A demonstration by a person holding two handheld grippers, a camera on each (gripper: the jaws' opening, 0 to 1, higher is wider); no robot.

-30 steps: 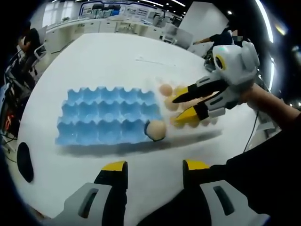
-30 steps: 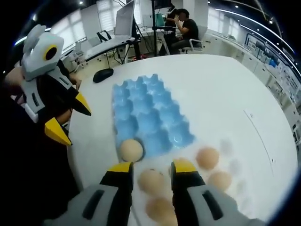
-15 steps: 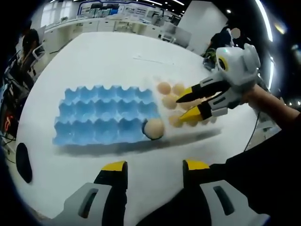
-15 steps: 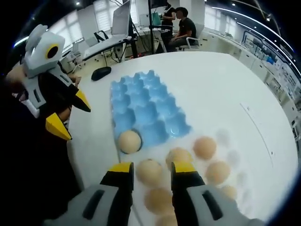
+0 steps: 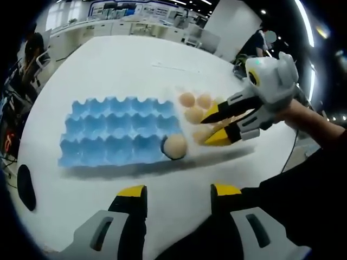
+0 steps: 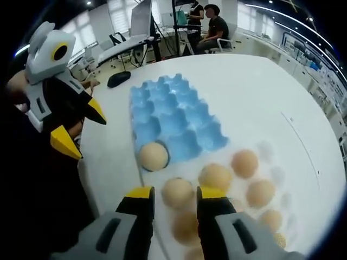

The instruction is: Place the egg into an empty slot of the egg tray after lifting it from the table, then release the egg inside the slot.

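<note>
- Egg: I see it lying among the loose eggs on the white worktop, just beside the near short edge of the blue egg tray, and it sits right between the yellow tips of my right tongs.
- Right tongs: the jaws stand spread on either side of that egg; I cannot tell whether the pads touch the shell. In the left gripper view I see these right tongs from the side, jaws parted, tips down among the loose eggs next to the egg tray.
- Egg tray: one egg already sits in a corner slot at the end nearest the loose eggs; the other slots I can see are bare. That seated egg shows in the left gripper view too.
- Left tongs: jaws spread, gripping nothing, held over bare worktop well apart from the egg tray's long side. In the right gripper view the left tongs hang open beside the tray.
- A black computer mouse lies on the worktop beyond the far end of the egg tray.
</note>
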